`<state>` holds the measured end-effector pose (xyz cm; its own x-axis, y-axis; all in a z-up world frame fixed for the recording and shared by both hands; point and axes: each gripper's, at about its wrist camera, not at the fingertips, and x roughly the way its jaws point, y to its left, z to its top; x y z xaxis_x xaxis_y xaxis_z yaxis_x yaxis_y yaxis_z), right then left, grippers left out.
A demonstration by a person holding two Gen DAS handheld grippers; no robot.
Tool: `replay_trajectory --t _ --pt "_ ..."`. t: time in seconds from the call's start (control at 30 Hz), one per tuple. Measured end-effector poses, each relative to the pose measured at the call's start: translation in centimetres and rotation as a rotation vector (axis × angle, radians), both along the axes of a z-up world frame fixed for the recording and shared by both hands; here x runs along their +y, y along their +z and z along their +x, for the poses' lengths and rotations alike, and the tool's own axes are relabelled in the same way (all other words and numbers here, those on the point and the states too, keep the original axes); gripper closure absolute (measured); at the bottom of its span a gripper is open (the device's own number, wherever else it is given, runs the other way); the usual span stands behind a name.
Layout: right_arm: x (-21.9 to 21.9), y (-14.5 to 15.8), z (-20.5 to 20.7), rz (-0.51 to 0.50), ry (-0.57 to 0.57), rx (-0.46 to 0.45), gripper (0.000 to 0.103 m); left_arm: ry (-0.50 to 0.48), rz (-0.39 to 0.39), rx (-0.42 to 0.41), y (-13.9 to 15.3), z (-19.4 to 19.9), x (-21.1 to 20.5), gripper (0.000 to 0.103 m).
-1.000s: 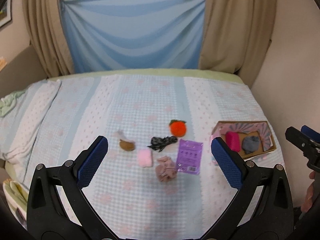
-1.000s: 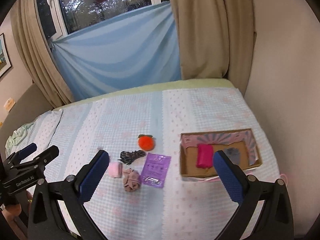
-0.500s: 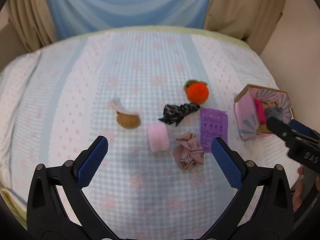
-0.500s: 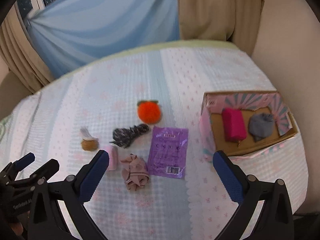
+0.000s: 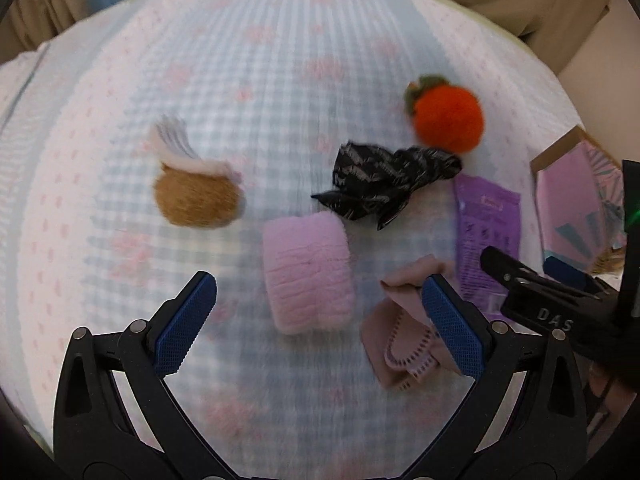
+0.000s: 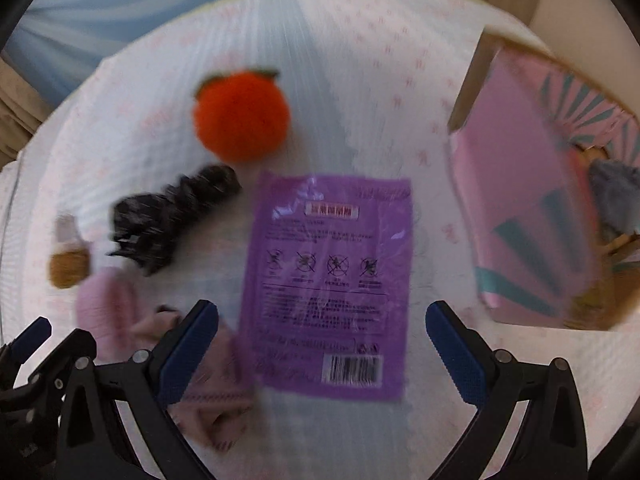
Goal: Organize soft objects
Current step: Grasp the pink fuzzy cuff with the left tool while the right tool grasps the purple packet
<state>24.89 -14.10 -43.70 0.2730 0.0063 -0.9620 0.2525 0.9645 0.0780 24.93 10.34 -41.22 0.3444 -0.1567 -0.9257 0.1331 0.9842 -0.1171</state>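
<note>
Both of your hand-held grippers, left (image 5: pixel 316 316) and right (image 6: pixel 322 338), gape wide and empty. Six soft items lie loose on the bed, among them the pink fluffy roll (image 5: pixel 308 274) and flat purple packet (image 6: pixel 328 280); the patterned cardboard box (image 6: pixel 532 216) holds a grey item.

Soft things on the bed (image 5: pixel 280 60)

Roll (image 5: pixel 308 272) near centre; plush (image 5: pixel 194 196) left; scarf (image 5: pixel 384 184) and ball (image 5: pixel 446 116) farther right; packet (image 6: pixel 328 280) left of box (image 6: pixel 532 216).

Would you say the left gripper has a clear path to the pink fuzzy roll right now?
Probably yes. The left gripper is open, and the pink fuzzy roll lies just ahead between its jaws, with nothing on top; the crumpled mauve cloth sits beside it.
</note>
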Motion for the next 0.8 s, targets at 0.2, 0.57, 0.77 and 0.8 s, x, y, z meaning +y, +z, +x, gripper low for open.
replay_trajectory --t 0.2,0.57,0.77,0.8 --pt "0.1 -3.5 0.6 -0.014 -0.013 0.043 0.0 -0.019 0.008 0.04 -4.3 1.0 -1.0 0.003" --pt "0.5 -3.7 0.6 -0.026 -0.018 0.005 0.009 -0.041 0.086 0.032 -7.3 1.6 -2.1 0.048" --pt "2.8 -2.6 1.1 -0.027 0.027 -0.015 0.045 -0.018 0.079 0.024 -6.5 2.4 -1.3 0.06" --pt "3.1 -2.5 1.1 -0.021 0.038 -0.021 0.049 -0.015 0.074 0.024 -6.4 2.5 -1.0 0.06"
